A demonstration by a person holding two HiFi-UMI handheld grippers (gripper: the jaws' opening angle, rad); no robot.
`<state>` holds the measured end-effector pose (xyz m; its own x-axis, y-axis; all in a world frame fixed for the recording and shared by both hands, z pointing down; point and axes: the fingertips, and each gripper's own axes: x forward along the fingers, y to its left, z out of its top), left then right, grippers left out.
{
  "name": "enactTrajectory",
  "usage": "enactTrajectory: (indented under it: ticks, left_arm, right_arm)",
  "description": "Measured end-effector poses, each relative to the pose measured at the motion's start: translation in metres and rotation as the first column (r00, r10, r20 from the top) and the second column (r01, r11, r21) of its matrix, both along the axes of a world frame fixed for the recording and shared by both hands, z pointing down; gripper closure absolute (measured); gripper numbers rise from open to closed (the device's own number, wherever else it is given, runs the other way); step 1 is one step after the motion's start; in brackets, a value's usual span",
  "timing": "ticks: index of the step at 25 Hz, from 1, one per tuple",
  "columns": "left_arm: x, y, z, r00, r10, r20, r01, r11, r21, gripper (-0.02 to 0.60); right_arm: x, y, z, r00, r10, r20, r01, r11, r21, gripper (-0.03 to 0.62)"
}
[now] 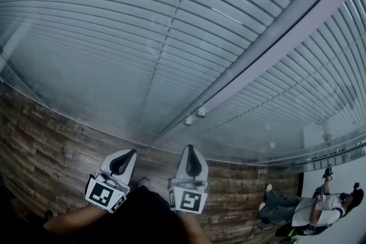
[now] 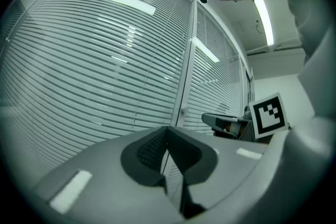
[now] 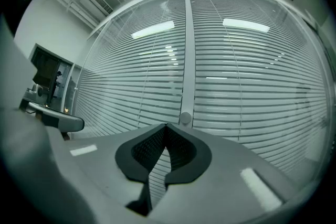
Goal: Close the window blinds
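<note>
Head view: facing a glass wall with slatted window blinds (image 1: 114,20) behind the panes, lowered over the whole height in view, slats running horizontally. Divided by a pale frame post (image 1: 274,48) with two small round knobs (image 1: 201,113) low on it. Left gripper (image 1: 130,154) and right gripper (image 1: 189,150) held low and side by side, both pointed at the glass and well apart from it. Right one almost straight under the knobs, left one off to the side, so judged the farther of the two.

Left gripper view: jaws together at the tips (image 2: 168,131), nothing between them. Blinds (image 2: 94,60) ahead, post (image 2: 186,60) upright, a knob (image 2: 184,110) just above and slightly right of the tips. Right gripper's marker cube (image 2: 269,115) visible at the right.

Right gripper view: jaws also closed tip to tip (image 3: 166,126), empty. Knob (image 3: 184,117) just above the tips and a little to the right, nearly on the pointing line; post (image 3: 187,50) vertical, slats (image 3: 252,71) level on both sides.

Thin dark lines visible between slats; impossible to tell whether turned fully shut. Fits equally slats partly tilted and slats already turned closed. Any further turning probably done at a knob, best reached from the right.
</note>
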<state>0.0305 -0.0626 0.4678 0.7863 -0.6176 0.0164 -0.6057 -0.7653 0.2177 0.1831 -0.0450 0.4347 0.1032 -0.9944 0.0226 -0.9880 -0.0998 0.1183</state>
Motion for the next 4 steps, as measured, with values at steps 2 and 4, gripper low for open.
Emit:
enactTrajectory:
  ticks: [2,4]
  left_arm:
    - [0.0011,-0.0016,-0.001,1.0,-0.003,-0.001,0.003,1.0,-0.004,0.581]
    - [0.0013,-0.0027,-0.0011,1.0,-0.006,0.0,0.006,1.0,-0.008,0.581]
  right_arm:
    - [0.0026,-0.0015,-0.0007,1.0,0.001,0.001,-0.001,1.0,-0.004,0.594]
    - [0.004,-0.0027,-0.0007,1.0,0.001,0.002,-0.001,1.0,-0.009,0.594]
